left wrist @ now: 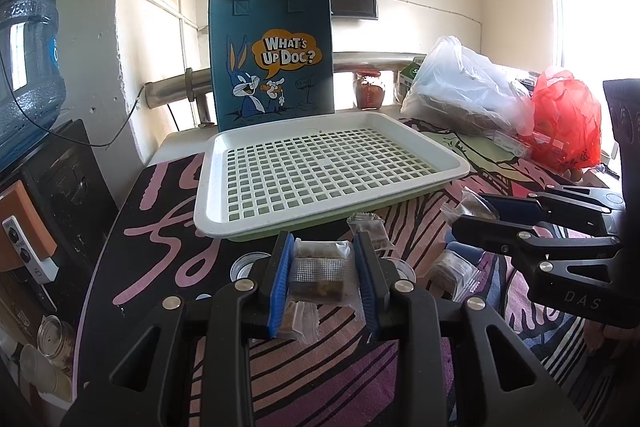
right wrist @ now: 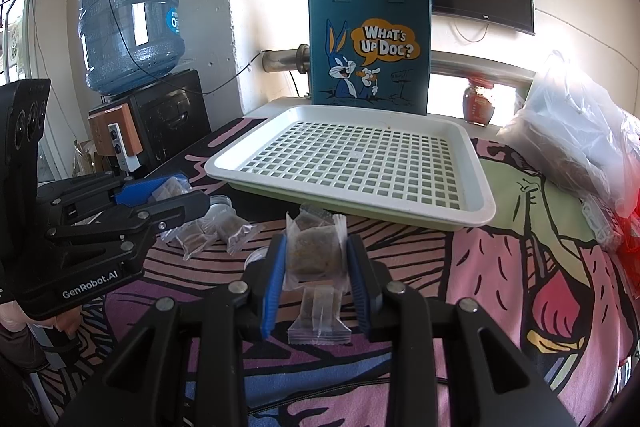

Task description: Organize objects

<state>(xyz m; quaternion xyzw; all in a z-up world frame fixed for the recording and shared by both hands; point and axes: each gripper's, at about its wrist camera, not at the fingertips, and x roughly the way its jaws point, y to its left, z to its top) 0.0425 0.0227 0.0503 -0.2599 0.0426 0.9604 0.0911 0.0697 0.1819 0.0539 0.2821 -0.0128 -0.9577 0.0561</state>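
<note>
Gripping one wrapped snack bar apiece, left tool and right tool hover just before the white tray, which sits empty.

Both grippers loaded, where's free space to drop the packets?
The white perforated plastic tray, in front of the teal cartoon tote bag, is bare. So is the patterned cloth between tray and white plastic bag. Loose clear-wrapped snack packets crowd the tray's near edge.
</note>
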